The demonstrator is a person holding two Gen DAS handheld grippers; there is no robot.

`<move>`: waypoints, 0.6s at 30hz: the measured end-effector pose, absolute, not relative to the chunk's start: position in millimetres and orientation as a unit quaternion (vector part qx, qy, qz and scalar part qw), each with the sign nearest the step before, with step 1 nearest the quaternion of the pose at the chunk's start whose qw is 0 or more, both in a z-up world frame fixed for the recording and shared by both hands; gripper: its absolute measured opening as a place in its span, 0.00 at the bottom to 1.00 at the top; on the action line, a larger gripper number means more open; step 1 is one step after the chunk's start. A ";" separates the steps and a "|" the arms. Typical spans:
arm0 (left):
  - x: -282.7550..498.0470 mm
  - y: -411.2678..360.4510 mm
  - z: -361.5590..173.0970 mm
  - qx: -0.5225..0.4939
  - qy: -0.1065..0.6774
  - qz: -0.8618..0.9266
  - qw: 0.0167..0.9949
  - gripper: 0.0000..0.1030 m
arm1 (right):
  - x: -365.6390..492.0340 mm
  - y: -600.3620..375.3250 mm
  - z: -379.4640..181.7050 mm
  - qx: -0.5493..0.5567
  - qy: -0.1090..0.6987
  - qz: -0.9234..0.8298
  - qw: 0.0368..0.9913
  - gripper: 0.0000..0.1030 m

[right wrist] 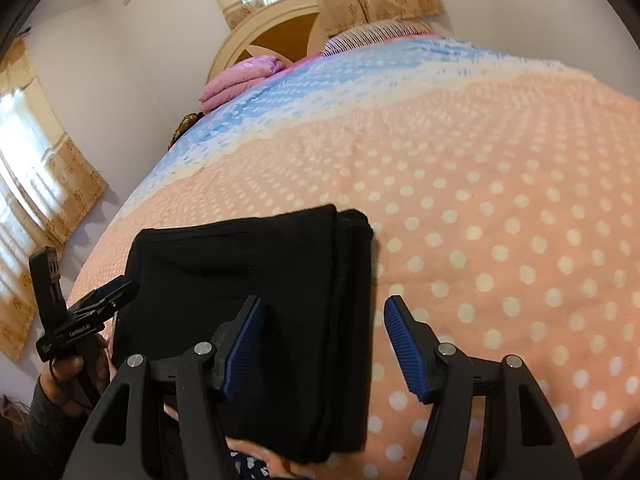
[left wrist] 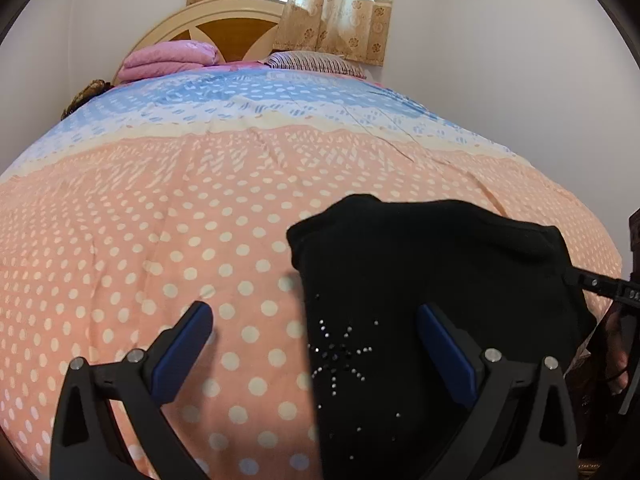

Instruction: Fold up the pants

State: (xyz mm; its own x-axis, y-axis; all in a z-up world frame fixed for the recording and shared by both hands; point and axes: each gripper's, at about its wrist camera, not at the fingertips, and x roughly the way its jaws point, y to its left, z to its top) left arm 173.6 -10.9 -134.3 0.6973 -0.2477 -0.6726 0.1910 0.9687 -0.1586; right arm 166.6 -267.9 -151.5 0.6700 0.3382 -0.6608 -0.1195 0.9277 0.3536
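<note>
The black pants (right wrist: 260, 280) lie folded into a thick rectangle on the dotted pink bedspread (right wrist: 500, 240). My right gripper (right wrist: 324, 320) hovers open over their right edge, with its left finger above the cloth and its right finger above the bedspread. Neither pad presses on anything. In the left wrist view the pants (left wrist: 432, 264) show a sparkly star of studs (left wrist: 340, 356). My left gripper (left wrist: 316, 320) is open wide across their left edge and holds nothing. The right gripper's finger (left wrist: 600, 285) shows at the pants' far right side.
A folded pink blanket (left wrist: 168, 60) and a striped pillow (left wrist: 316, 62) lie by the headboard (left wrist: 224, 28), under curtains (left wrist: 332, 12). A hand (right wrist: 68, 368) holds the left gripper (right wrist: 100, 300) at the bed's left edge. Wide bedspread stretches beyond the pants.
</note>
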 end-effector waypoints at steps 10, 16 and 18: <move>181.5 -11.6 -145.2 -0.072 0.383 -0.130 0.912 1.00 | 169.7 -270.1 -158.4 0.153 0.375 0.133 0.905 0.62; 170.0 -7.9 -133.1 -0.064 0.371 -0.116 0.919 1.00 | 148.0 -257.4 -124.0 0.111 0.317 0.104 0.936 0.62; 163.7 -10.1 -131.3 -0.049 0.362 -0.112 0.924 1.00 | 141.6 -239.6 -109.8 0.091 0.295 0.130 0.942 0.62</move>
